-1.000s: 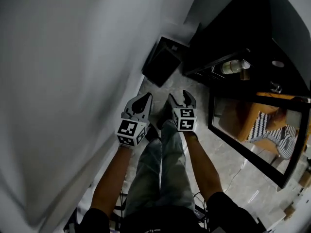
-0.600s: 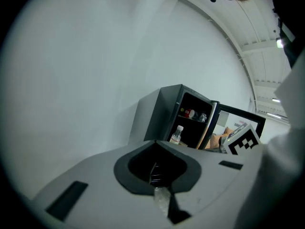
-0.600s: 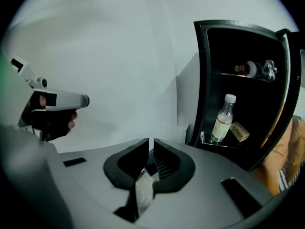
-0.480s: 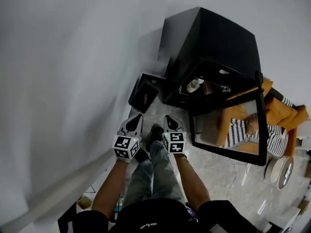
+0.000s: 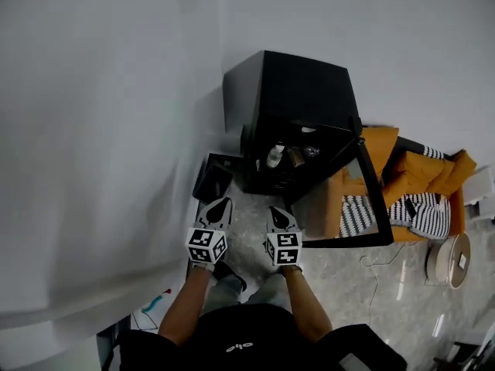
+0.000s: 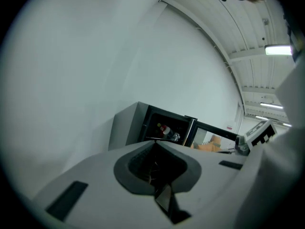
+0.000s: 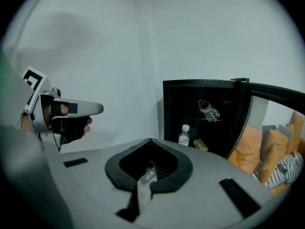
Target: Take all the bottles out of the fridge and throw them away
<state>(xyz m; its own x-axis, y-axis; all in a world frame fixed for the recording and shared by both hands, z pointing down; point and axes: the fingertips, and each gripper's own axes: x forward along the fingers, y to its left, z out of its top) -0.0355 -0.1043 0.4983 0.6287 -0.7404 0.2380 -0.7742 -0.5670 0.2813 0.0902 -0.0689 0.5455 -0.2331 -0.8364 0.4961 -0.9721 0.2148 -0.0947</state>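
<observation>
A black fridge (image 5: 294, 103) stands against the white wall with its glass door (image 5: 352, 207) swung open. In the right gripper view a white-capped bottle (image 7: 184, 135) stands upright on the lower level. A red-capped bottle (image 7: 208, 109) lies on the shelf above it; the left gripper view also shows this red-capped bottle (image 6: 167, 132). My left gripper (image 5: 219, 205) and right gripper (image 5: 280, 216) hang side by side well short of the fridge. Both are shut and hold nothing. The right jaws have just been closing with nothing between them.
A black bin (image 5: 213, 180) sits on the floor left of the fridge, by the wall. An orange sofa (image 5: 433, 172) with a striped cushion (image 5: 421, 211) stands behind the open door. A round pale object (image 5: 448, 257) lies on the floor at right.
Both grippers have risen and pulled back from the fridge, which now shows whole. The right jaws, open a second ago, have come together. The left stays shut.
</observation>
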